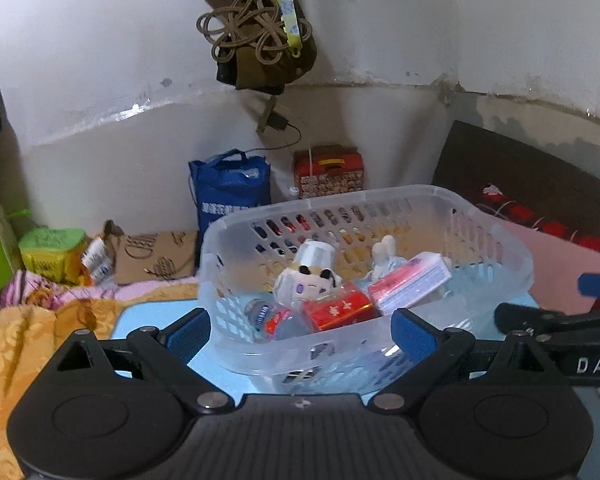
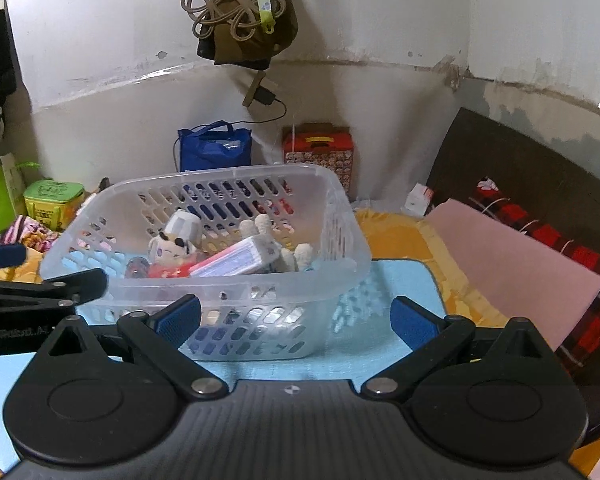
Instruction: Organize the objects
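Both grippers, left [image 1: 300, 330] and right [image 2: 296, 320], jaws wide, empty, facing basket [image 2: 340, 216].

White walls [image 2: 380, 20] are seen meeting in a corner, w/ paint scuffed along a horizontal ledge [image 2: 360, 63]. Cords & a brown bag [image 1: 260, 52] are hung high on the wall. A charger [image 2: 265, 96] is plugged in below. A blue bag [image 2: 214, 148] & red box [image 2: 320, 152] are stood against the wall. A dark headboard [image 2: 520, 156] is seen at right; orange bedding [image 1: 16, 344] is spread at left.
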